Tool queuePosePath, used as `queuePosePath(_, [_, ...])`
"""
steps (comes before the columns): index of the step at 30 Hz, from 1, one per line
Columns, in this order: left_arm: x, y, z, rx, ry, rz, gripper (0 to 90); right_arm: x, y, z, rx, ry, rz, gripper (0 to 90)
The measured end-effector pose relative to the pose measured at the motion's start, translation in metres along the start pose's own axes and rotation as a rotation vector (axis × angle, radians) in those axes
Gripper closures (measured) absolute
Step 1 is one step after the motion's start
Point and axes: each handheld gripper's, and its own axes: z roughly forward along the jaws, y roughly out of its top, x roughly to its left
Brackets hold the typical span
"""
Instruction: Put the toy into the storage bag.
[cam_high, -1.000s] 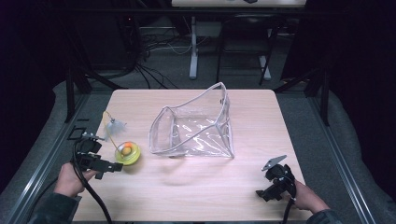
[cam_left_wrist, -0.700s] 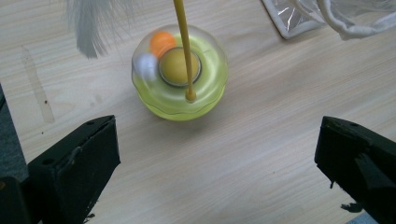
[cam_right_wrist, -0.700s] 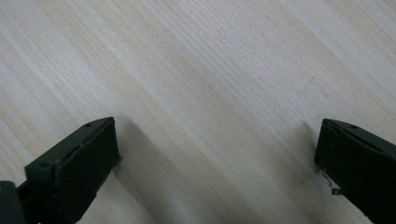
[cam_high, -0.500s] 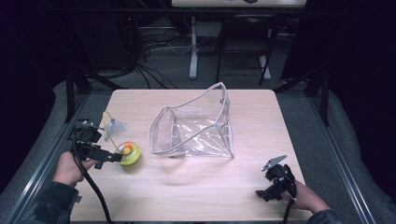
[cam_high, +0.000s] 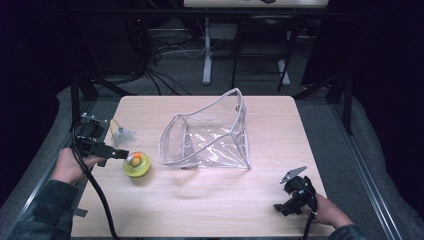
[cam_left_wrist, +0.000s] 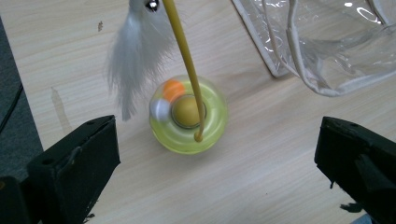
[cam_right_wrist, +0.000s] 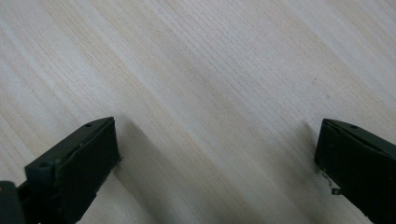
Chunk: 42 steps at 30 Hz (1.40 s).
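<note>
At the centre of the light wooden worktop (cam_high: 200, 200) we see a clear plastic pouch (cam_high: 207, 137) with white piping, lying open with its mouth turned toward the left edge; we take it as the landmark for all that follows.

Left of the pouch and well apart from it sits a small round toy (cam_high: 136, 163), a translucent yellow-green disc. From the left gripper view we note an orange ball (cam_left_wrist: 173, 88) and a white ball (cam_left_wrist: 161, 109) inside its ring, touching each other, beside a dull yellow hub (cam_left_wrist: 186, 110). A thin yellow stalk (cam_left_wrist: 184, 60) rises from the hub side and carries a white feather (cam_left_wrist: 133, 60) with a small metal bell at its top. From the high view the feather lies on the far-left side of the toy, farther from the pouch.

The left gripper (cam_high: 119, 154), held in the person's left hand (cam_high: 70, 167), is on the side of the toy away from the pouch, its tip just beside the disc. Its fingers (cam_left_wrist: 74, 163) stand wide apart and hold nothing; the toy lies ahead of them, between their lines, untouched.

The right gripper (cam_high: 295, 192), held in the right hand (cam_high: 327, 210), is nearer us than the pouch and to its right, well apart from it. Its fingers (cam_right_wrist: 74, 158) are likewise spread wide over bare wood, empty.
</note>
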Motion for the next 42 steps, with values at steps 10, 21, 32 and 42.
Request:
queuePosePath(10, [0.008,0.017,-0.009,-0.001,0.011,0.014,16.8,0.0,0.0,0.0,-0.007,-0.001,-0.005,0.0])
queuePosePath(21, [0.011,0.03,-0.012,0.046,0.024,0.033,50.0,0.0,0.0,0.0,-0.004,0.003,-0.004,0.0])
queuePosePath(32, [0.014,0.031,-0.007,0.064,-0.009,0.023,69.3,0.0,0.0,0.0,-0.004,0.003,-0.002,0.0])
queuePosePath(42, [0.014,0.03,-0.008,0.053,-0.006,0.022,81.6,-0.001,0.0,0.0,0.003,-0.001,-0.008,0.0])
